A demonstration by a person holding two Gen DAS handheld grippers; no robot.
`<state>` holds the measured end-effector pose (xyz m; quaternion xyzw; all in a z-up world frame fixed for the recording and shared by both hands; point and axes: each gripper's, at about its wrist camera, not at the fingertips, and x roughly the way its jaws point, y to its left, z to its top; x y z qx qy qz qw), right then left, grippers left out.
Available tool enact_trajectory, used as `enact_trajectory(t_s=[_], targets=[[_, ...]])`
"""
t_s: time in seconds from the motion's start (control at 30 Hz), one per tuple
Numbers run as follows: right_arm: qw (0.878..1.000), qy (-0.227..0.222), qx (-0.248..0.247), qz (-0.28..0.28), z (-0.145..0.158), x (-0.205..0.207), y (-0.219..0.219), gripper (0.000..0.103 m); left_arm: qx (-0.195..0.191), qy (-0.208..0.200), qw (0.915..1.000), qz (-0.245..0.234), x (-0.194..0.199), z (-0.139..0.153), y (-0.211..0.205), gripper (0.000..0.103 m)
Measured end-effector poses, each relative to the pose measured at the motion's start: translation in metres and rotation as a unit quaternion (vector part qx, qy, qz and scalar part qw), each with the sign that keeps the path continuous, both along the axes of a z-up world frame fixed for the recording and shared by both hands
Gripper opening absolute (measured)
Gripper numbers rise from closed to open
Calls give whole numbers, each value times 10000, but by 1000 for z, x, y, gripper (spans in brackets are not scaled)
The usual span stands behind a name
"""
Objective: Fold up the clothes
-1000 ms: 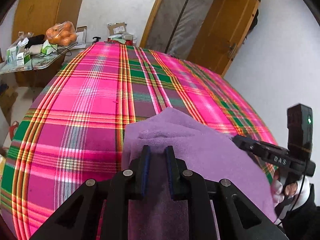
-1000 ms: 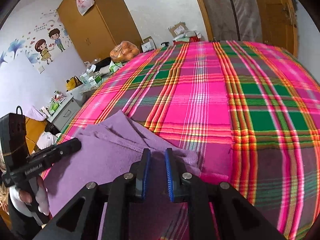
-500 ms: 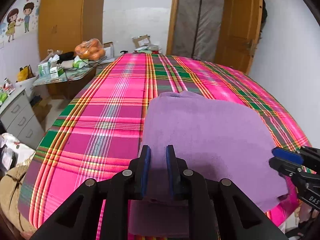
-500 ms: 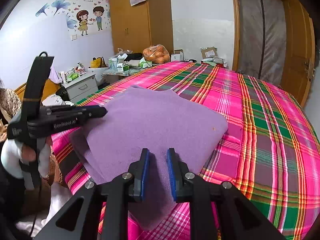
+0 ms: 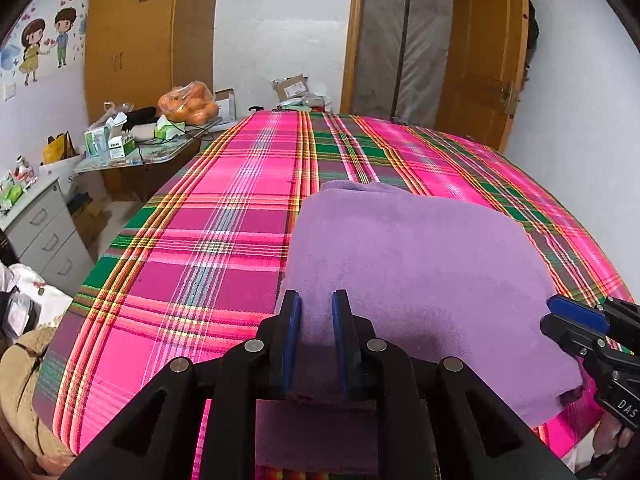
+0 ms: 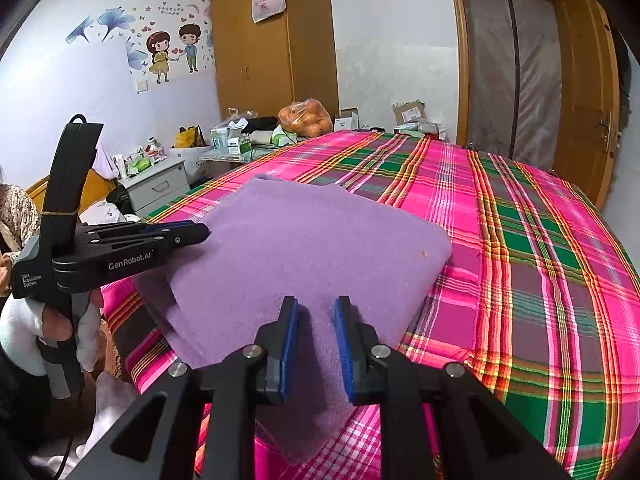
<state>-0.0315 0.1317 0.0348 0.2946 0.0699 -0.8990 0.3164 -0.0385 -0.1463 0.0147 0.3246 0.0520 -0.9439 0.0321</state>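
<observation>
While a soft, folded purple fleece garment point(image 5: 416, 264) lies at the near edge of a bed spread with a pink, green and yellow plaid cover point(image 5: 208, 216), the person's two hand-held grippers meet it from the bedside. The left gripper point(image 5: 314, 332) has its blue-padded jaws nearly pressed together on the garment's near hem, the cloth running between them, apparently to pin that corner in place. The right gripper point(image 6: 316, 344) has fleece between its jaws too; they have just been opening, and from this low angle it is hard to tell whether the pads still bite the cloth or have let go. Both tools point down at the same near edge, one at each corner, which suggests a fold has been drawn towards the person and is being laid square. A gloved hand point(image 6: 60, 320) carries the left tool. A cluttered side table point(image 5: 132, 160) stands beyond the bed.
</observation>
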Motion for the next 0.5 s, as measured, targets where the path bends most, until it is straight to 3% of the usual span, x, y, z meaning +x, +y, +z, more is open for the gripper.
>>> enact_trajectory(t_s=[0.5], targets=[[9999,-97,-100,54,3,-3,0,20,-81,83,9999,56,3,-2,4,18]])
